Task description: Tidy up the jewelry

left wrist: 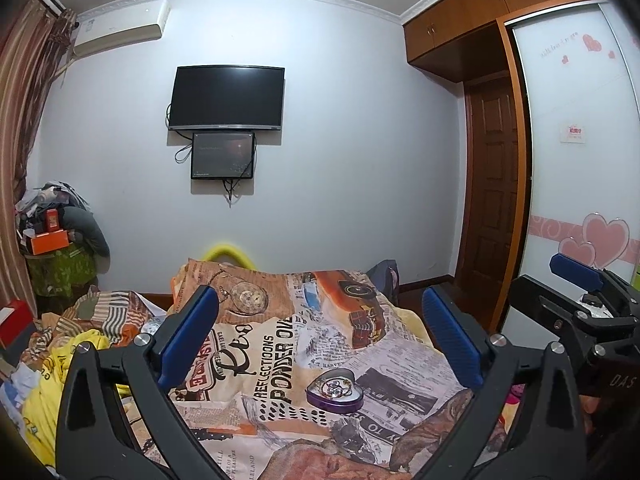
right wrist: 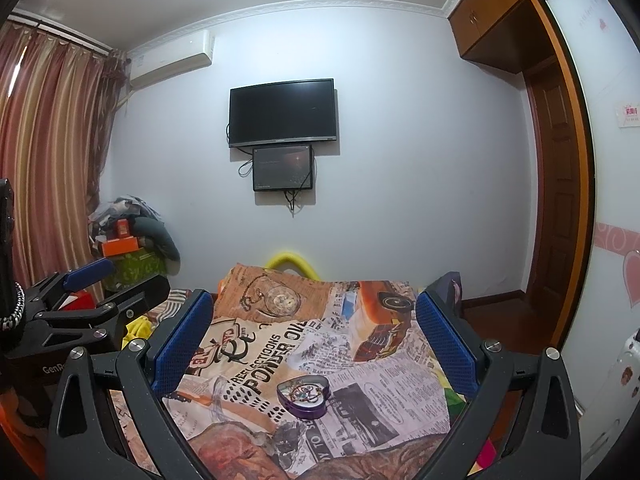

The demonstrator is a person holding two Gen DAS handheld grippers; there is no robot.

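A purple heart-shaped tin [left wrist: 335, 391] lies open on the printed bedspread [left wrist: 280, 344], with tangled jewelry [left wrist: 334, 386] inside. It also shows in the right wrist view [right wrist: 304, 395], with the jewelry [right wrist: 305, 393] in it. My left gripper [left wrist: 320, 340] is open and empty, held above the bed with the tin ahead between its blue pads [left wrist: 188, 336]. My right gripper [right wrist: 316, 340] is open and empty, also above the bed, the tin ahead between its pads [right wrist: 182, 344]. Each gripper shows at the edge of the other's view.
The bed carries crumpled yellow and striped clothes [left wrist: 80, 344] at the left. A wall TV [left wrist: 228, 98] and small screen [left wrist: 223, 156] hang ahead. A pile of boxes and bags [left wrist: 60, 248] stands by the curtain. A wardrobe [left wrist: 580, 160] and door [left wrist: 494, 200] are on the right.
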